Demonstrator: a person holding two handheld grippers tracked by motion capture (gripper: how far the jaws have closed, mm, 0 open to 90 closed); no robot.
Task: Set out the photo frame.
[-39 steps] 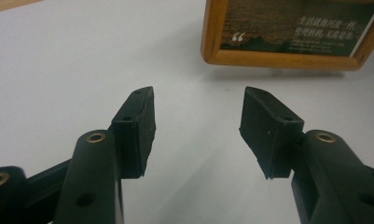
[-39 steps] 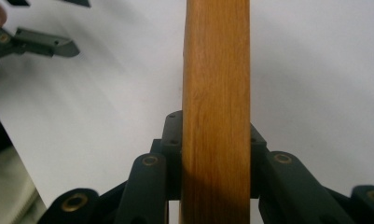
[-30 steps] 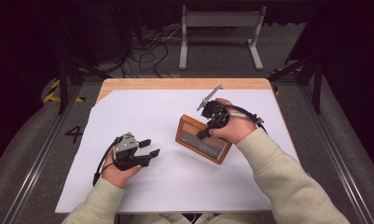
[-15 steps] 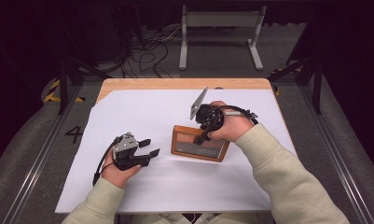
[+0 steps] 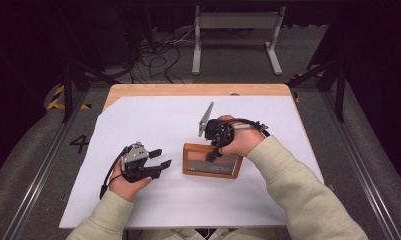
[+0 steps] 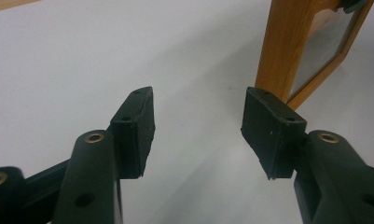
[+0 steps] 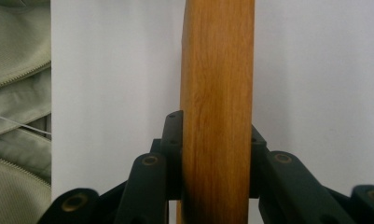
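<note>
Wooden picture frame (image 5: 211, 161), rectangular, warm orange-brown grain with a glazed grey centre, sits near the middle of the bench (image 5: 153, 112), which is covered in smooth white sheet with a bare wood strip along the far edge. Right claw (image 5: 212, 151) is clamped on the frame's top rail; the right gripper view shows both black pads (image 7: 173, 140) pressed against the rail's flat sides. Left claw (image 5: 160, 159) rests just left of the frame, jaws apart, nothing between them.

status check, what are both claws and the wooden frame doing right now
Right claw clamped on the wooden frame edge. Left claw open, holding nothing, just beside the frame. Frame low over the white sheet; nothing in the way.
</note>
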